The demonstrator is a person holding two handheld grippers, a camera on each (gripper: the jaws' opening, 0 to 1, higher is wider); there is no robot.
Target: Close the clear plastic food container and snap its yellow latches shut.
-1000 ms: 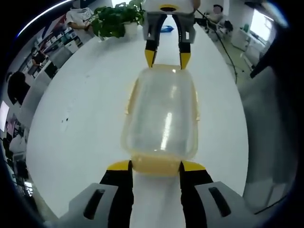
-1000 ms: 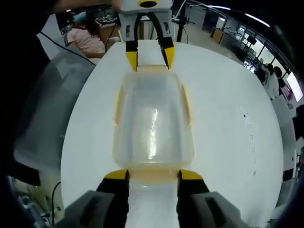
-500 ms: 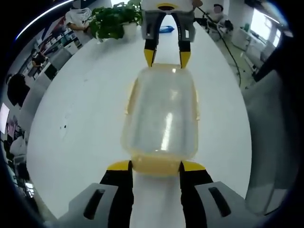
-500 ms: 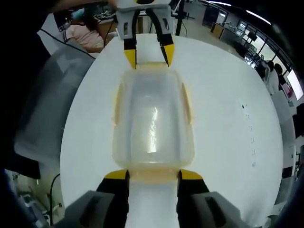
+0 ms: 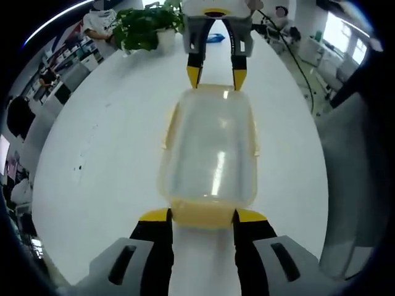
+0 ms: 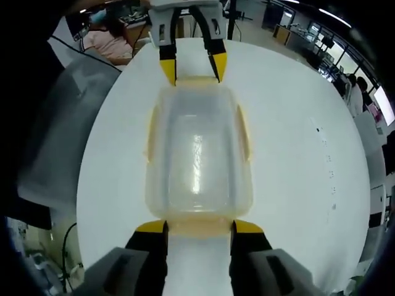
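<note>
The container [image 5: 210, 151] lies lid-on on the white table [image 5: 105, 160], between my grippers. My left gripper [image 5: 202, 215] spreads wide against its near end latch [image 5: 202, 214]; my right gripper [image 6: 192, 227] does likewise at the opposite end.

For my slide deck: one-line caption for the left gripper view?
Two open grippers, left gripper and right gripper, bracket the ends of a clear container on a white table.

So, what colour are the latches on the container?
Yellow: the latches on the clear container show best in the right gripper view.
</note>
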